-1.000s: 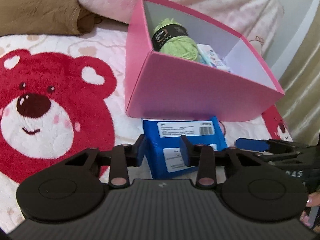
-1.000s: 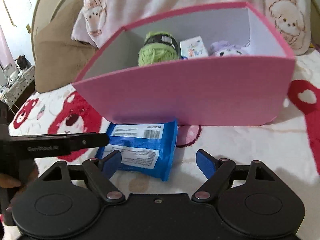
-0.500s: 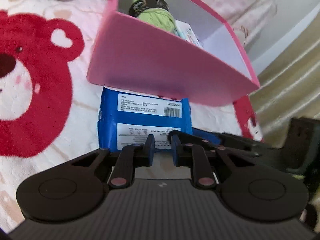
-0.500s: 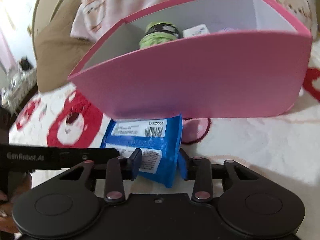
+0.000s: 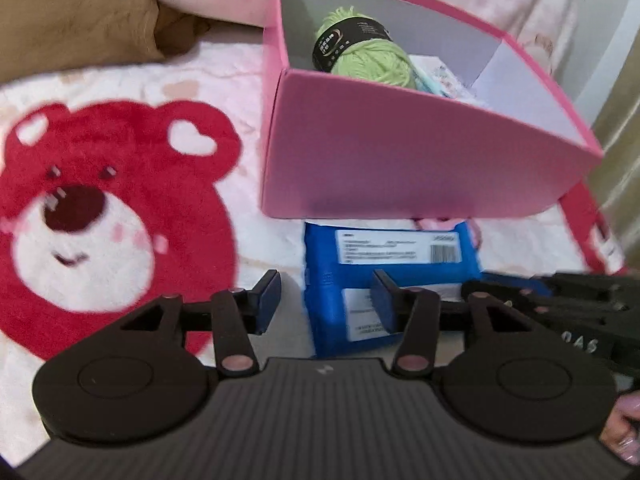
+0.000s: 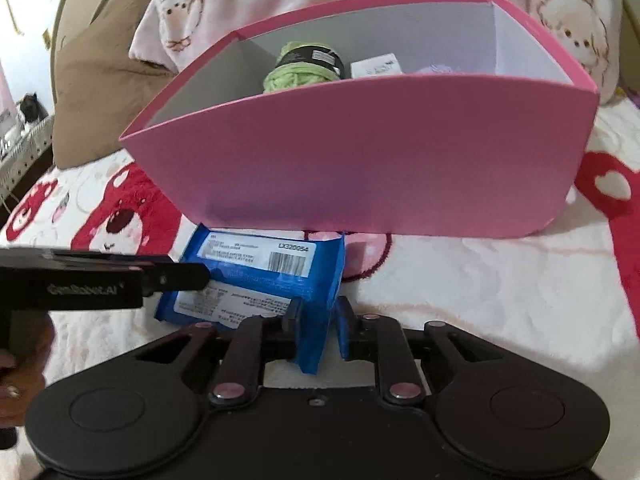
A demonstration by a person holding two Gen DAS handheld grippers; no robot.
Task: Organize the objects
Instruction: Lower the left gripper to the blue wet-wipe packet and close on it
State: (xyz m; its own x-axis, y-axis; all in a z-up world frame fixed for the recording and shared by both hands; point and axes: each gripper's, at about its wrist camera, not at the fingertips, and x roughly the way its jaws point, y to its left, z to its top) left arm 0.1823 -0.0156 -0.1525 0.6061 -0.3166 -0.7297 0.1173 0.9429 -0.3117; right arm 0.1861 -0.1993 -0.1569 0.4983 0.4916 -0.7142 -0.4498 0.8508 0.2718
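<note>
A blue packet with white labels (image 5: 384, 276) lies on the bear-print blanket just in front of a pink box (image 5: 400, 160). It also shows in the right wrist view (image 6: 256, 276), below the pink box (image 6: 380, 152). My right gripper (image 6: 318, 314) is shut on the packet's near right corner. My left gripper (image 5: 326, 296) is open, its right finger over the packet's left part, holding nothing. The box holds a green yarn ball (image 5: 368, 52), a small white carton (image 6: 376, 66) and a purple soft item (image 6: 440, 69).
The blanket has a big red bear print (image 5: 100, 208) to the left. A brown pillow (image 5: 76, 12) and a pink patterned quilt (image 6: 560, 24) lie behind the box. A curtain (image 5: 620, 120) hangs at the right.
My left gripper has opened and drawn back off the packet. My right gripper has closed tighter on the packet's corner.
</note>
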